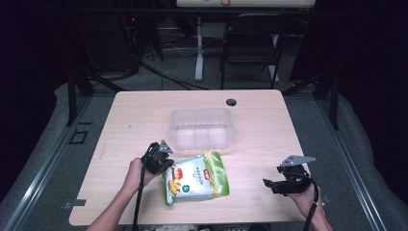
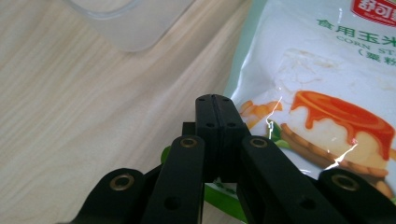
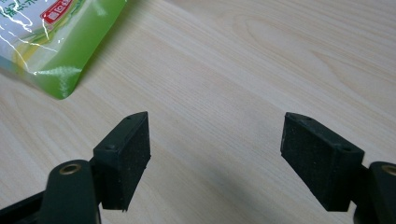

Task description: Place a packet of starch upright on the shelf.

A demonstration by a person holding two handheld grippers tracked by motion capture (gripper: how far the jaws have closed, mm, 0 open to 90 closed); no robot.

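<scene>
Light wood table (image 1: 120, 125), dark room behind w/ black chair (image 1: 250, 43) & cables on floor. On table: 1 clear plastic tub (image 1: 201, 128), 1 green-white bag (image 1: 195, 178) just in front of tub. 2 grippers. Left gripper (image 1: 163, 161) at bag's left edge, jaws closed together, nothing between them. Right gripper (image 1: 269, 185) well apart from bag, jaws wide apart, empty.

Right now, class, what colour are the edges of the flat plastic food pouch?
Green edges on the pouch; high view.
</scene>
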